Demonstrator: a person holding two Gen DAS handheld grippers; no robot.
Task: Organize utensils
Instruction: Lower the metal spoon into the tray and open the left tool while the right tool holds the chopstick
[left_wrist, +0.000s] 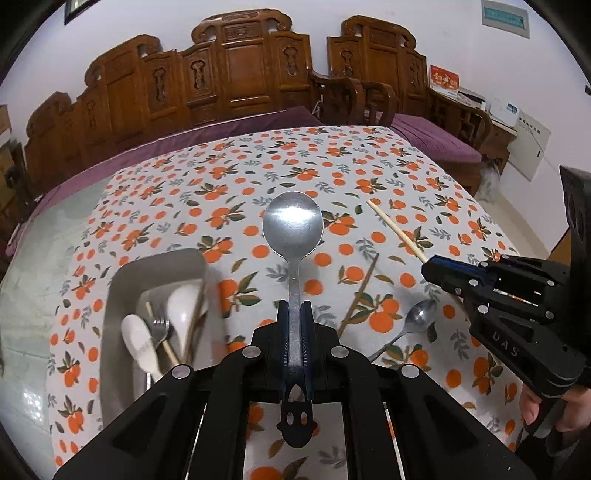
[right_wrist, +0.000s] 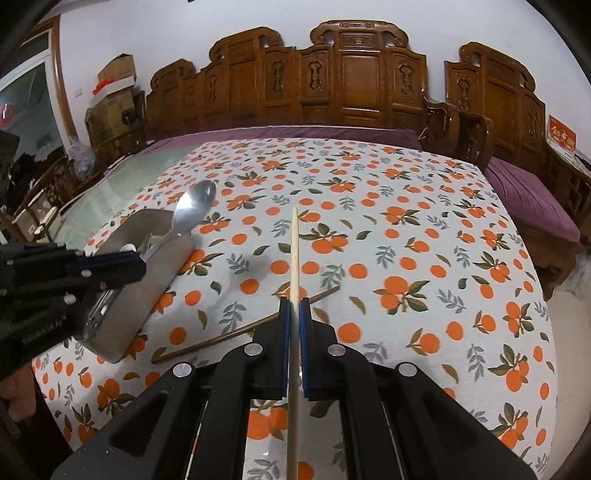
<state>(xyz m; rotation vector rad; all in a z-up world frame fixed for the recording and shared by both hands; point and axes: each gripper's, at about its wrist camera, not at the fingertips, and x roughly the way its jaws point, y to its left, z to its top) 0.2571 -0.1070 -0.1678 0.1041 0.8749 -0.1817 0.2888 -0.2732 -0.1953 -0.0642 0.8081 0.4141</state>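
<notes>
The metal tray (left_wrist: 122, 295) sat at the left of the orange-print tablecloth (left_wrist: 369, 166), w/ two white spoons (left_wrist: 138, 345), a fork (left_wrist: 160, 326) and chopsticks already piled in it, prob. because it was the collecting spot. Just right of the tray, above the cloth, the left gripper (left_wrist: 294, 306) had its fingers clenched on the handle of a big steel spoon (left_wrist: 293, 221), bowl sticking out fwd and shiny side up; gripped low on the handle, I'd guess, so the bowl end could go in first. Further right of the tray, a dark brown chopstick (left_wrist: 360, 291) lay flat on the cloth, and beyond it a small steel spoon (left_wrist: 415, 319), both untouched, so sorting wasn't done. Farthest right of the tray, the right gripper (right_wrist: 294, 306) was clamped tight on a pale chopstick (right_wrist: 294, 258), tip pointing away across the table, the stick running straight btwn the pads. Both tools looked angled toward the tray side, likely to drop their loads there. The carved wooden bench (left_wrist: 229, 74) stood behind.
</notes>
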